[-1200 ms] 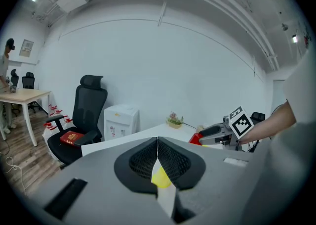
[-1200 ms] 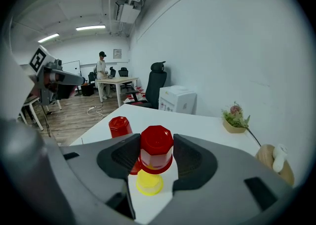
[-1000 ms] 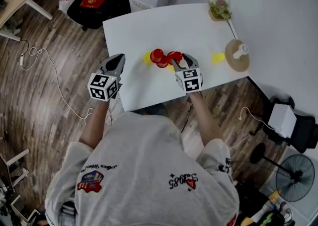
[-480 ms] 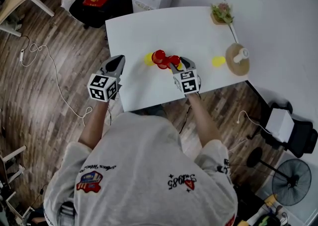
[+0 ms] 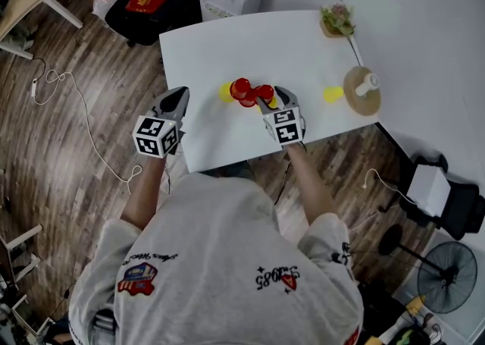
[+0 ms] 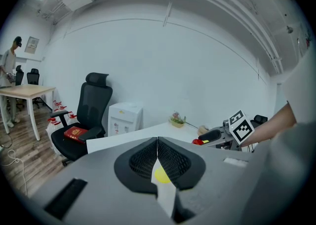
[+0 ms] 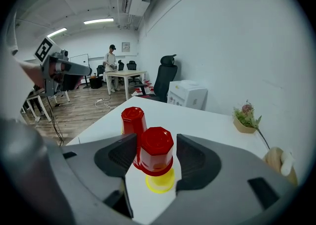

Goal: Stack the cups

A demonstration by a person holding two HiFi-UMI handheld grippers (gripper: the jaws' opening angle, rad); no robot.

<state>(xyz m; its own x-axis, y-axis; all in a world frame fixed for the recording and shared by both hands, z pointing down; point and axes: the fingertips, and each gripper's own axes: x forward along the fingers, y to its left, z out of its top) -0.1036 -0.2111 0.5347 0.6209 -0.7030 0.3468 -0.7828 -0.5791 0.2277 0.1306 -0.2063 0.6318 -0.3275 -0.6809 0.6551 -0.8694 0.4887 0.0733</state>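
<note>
The inverted red cup (image 7: pixel 156 154), set over the yellow cup (image 7: pixel 159 183), is flanked unpressed by the jaws of the right gripper (image 5: pixel 271 96), which have just been opening; the second red cup (image 7: pixel 133 118) stands just beyond, well apart from the shut, empty left gripper (image 6: pixel 157 142).

Between the black ribbed pads of my right gripper (image 7: pixel 157 142), whose jaws have just been spreading, I see a glossy red cup (image 7: pixel 156 150) with a bright yellow cup (image 7: pixel 159 182) showing under it. Just past its left jaw stands a second red cup (image 7: pixel 133 120), same shade. Both grippers are plain grey, and each marker cube (image 5: pixel 285 125) is white with black squares. Under the meeting black mesh pads of my left gripper (image 6: pixel 157 142), another yellow cup (image 6: pixel 162 174) peeks through. The table (image 5: pixel 220 135) beneath both is white. Off to the right gripper's right I get a lone yellow cup (image 5: pixel 332 94) beside a tan disc (image 5: pixel 356 97). Left of the left gripper, the floor (image 5: pixel 68 154) is brown wood grain
</note>
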